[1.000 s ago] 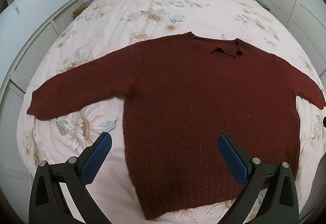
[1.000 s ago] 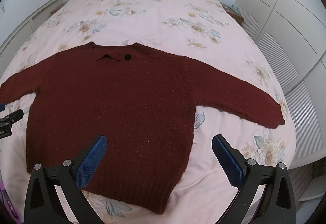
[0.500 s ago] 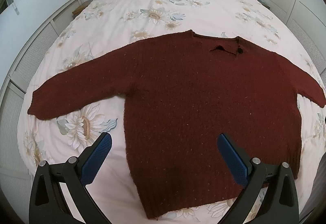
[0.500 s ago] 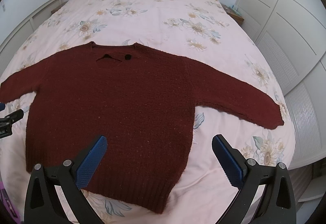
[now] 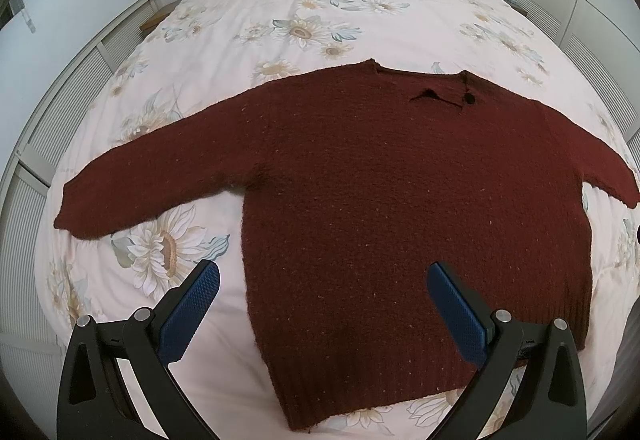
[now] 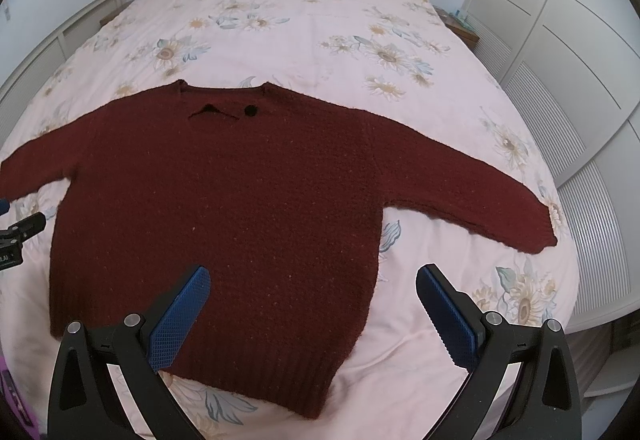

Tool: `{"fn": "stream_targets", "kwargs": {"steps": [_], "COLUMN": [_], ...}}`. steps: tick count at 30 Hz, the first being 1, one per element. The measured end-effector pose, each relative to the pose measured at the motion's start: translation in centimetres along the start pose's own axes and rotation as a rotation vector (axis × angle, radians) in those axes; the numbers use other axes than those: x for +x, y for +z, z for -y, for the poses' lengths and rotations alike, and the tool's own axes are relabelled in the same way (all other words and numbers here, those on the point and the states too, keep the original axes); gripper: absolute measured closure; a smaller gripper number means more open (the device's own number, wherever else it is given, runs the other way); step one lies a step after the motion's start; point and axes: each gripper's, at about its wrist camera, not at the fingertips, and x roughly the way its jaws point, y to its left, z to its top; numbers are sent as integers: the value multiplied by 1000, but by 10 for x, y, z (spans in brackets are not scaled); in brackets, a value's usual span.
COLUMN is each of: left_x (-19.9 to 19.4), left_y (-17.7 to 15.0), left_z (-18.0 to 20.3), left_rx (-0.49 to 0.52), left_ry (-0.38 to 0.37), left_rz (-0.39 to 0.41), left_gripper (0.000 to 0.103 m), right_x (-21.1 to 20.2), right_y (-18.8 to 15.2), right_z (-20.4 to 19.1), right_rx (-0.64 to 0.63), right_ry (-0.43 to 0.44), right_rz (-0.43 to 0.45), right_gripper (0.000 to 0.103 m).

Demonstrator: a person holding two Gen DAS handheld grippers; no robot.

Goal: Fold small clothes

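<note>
Since the sweater [image 5: 400, 208] looks soft, thick and limp, we judge hem corners or cuffs best, left gripper [image 5: 324, 276] and right gripper [image 6: 312, 276] both wide open, empty.

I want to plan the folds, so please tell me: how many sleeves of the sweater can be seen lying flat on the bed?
2. The left sleeve stretches toward the bed's left edge; the right sleeve stretches toward the right edge. Both are spread out, unfolded.
</note>
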Motion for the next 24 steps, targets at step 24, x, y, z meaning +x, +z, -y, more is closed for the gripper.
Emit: {"fn": "stream_targets", "kwargs": {"steps": [24], "left_x": [2], "left_y": [-2], "left_z": [6], "left_rx": [20], "left_ry": [-3], "left_rz": [-1], "left_gripper": [1], "right_x": [4], "right_y": [-3], "right_z": [-1], "right_rx": [-2], "right_ry": [-2], "right_rz": [-5], "right_gripper": [0]}}
